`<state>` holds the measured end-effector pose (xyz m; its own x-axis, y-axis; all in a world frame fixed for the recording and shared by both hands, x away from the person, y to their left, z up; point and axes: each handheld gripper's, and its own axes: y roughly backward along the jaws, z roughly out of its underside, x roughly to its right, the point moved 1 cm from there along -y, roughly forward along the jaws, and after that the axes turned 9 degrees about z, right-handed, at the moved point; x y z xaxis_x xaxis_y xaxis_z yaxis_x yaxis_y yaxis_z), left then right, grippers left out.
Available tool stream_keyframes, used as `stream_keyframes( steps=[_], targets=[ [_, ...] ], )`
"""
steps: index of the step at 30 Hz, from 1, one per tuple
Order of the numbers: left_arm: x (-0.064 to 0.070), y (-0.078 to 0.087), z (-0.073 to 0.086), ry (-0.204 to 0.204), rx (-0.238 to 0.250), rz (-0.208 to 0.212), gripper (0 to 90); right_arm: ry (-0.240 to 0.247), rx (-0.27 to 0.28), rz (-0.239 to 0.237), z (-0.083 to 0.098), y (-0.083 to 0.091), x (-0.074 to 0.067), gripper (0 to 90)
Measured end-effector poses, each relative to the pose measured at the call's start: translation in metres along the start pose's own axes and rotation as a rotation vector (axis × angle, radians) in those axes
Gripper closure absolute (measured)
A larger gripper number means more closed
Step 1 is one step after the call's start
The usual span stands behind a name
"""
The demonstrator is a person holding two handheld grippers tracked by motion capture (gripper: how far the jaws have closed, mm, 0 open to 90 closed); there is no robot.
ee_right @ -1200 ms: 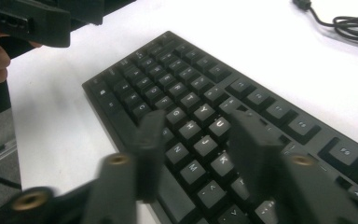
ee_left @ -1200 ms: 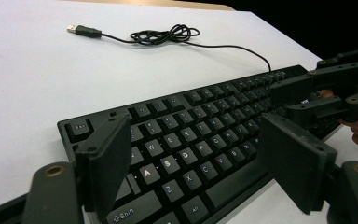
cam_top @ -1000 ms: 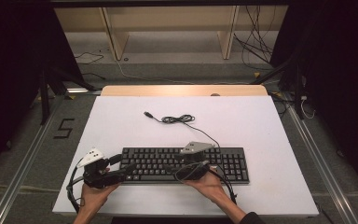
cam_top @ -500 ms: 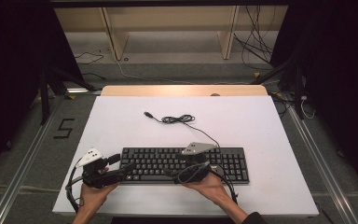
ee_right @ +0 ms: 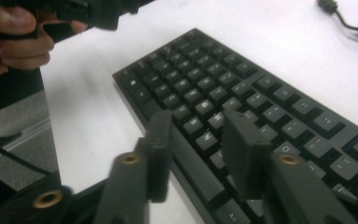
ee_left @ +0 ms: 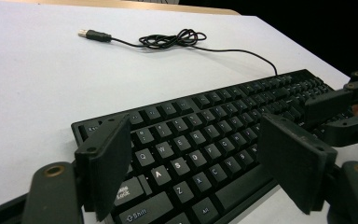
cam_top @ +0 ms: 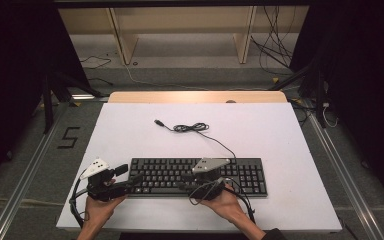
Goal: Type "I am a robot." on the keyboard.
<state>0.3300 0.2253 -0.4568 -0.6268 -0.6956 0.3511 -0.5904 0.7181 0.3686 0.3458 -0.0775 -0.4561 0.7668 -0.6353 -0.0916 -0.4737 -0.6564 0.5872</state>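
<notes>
Keyboard (ee_left: pixel 205 140): white key legends, e.g. Q, W, A, S, Z, X, C, "Shift"; "Alt" legible in right gripper view. Floor marking (cam_top: pixel 69 137): numeral "5".

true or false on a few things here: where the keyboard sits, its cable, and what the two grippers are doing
1. The keyboard lies flat on the white table, near the person's edge. True.
2. The keyboard's cable is plugged into a socket. False: its USB plug lies loose on the table, with a small coil of cable beside it.
3. The left gripper is at the keyboard's left end, jaws wide apart. True.
4. The right gripper has lifted the keyboard off the table. False: the keyboard rests on the table; the right gripper's jaws have just been closing over the keys near the front edge, and nothing shows gripped between them.
5. A mouse sits beside the keyboard. False: only the keyboard and its cable lie on the table.
</notes>
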Motion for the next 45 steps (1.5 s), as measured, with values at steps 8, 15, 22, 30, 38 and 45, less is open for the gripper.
stream_keyframes(
  steps=[8,15,22,30,38,45],
  targets=[
    [-0.001,0.000,0.000,0.002,0.000,-0.002,25.8,0.026,-0.048,0.014,0.005,-0.007,-0.003,87.2],
    [-0.001,0.001,0.000,0.003,0.001,-0.002,25.8,0.042,-0.082,0.027,0.008,-0.014,-0.005,90.0],
    [-0.001,0.001,0.000,0.005,0.005,-0.002,25.8,0.052,-0.104,0.043,0.011,-0.019,-0.004,90.0],
    [-0.001,0.001,0.000,0.004,0.004,-0.003,25.8,0.069,-0.139,0.068,0.015,-0.027,-0.003,90.0],
    [-0.001,0.000,0.000,0.002,0.001,-0.004,25.7,0.077,-0.139,0.078,0.019,-0.029,-0.005,90.0],
    [-0.001,0.001,0.000,0.000,-0.001,-0.005,25.8,0.044,-0.109,0.060,0.015,-0.024,-0.002,90.0]
  ],
)
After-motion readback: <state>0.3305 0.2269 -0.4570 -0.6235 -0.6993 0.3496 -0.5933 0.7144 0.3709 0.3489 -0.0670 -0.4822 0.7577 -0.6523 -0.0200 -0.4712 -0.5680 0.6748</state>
